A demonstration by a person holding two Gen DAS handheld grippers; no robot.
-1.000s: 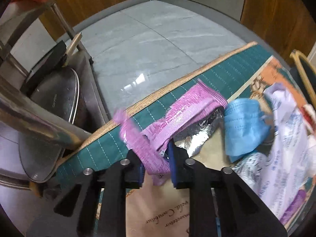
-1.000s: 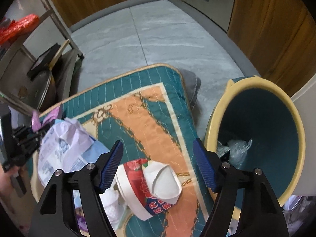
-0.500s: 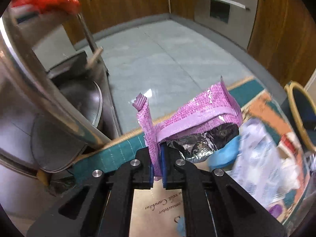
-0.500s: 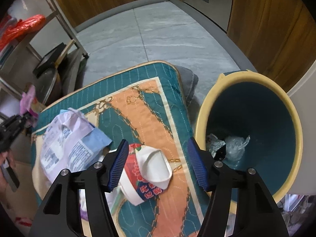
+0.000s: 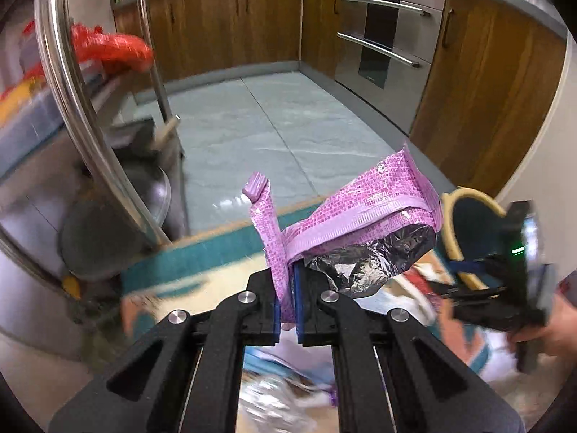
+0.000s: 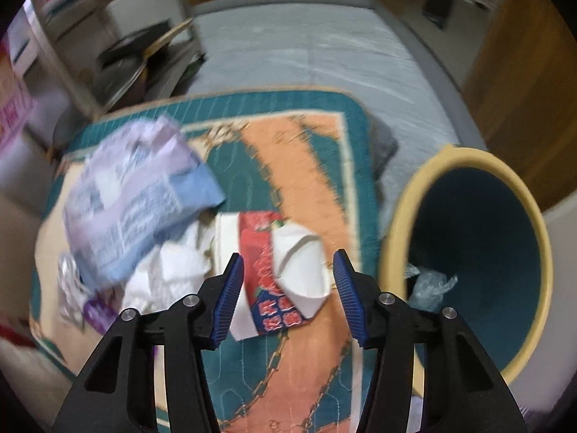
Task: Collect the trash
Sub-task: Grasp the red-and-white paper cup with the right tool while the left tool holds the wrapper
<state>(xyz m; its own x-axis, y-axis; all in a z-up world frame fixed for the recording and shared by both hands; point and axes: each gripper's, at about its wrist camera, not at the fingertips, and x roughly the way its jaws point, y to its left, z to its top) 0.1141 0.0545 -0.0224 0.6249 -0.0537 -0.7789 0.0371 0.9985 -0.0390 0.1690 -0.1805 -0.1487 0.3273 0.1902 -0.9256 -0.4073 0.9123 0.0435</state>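
Note:
My left gripper (image 5: 287, 299) is shut on a purple foil wrapper (image 5: 364, 213) and holds it up above the rug. The bin (image 5: 455, 231) with its cream rim shows behind it at the right, next to my right gripper's body (image 5: 505, 288). In the right wrist view my right gripper (image 6: 287, 296) is open, its fingers on either side of a crushed red and white paper cup (image 6: 277, 263) lying on the rug. The teal bin (image 6: 479, 252) stands to the right with clear plastic inside. A lilac printed wrapper (image 6: 130, 187) and white tissue (image 6: 169, 274) lie to the left.
The teal and orange rug (image 6: 310, 166) lies on a grey tiled floor. A steel rack (image 5: 86, 115) with pans and a red bag stands at the left. Wooden cabinets and an oven (image 5: 389, 36) line the far walls.
My left gripper has closed on the purple wrapper and lifted it off the rug. My right gripper has moved in over the paper cup, its jaws still open.

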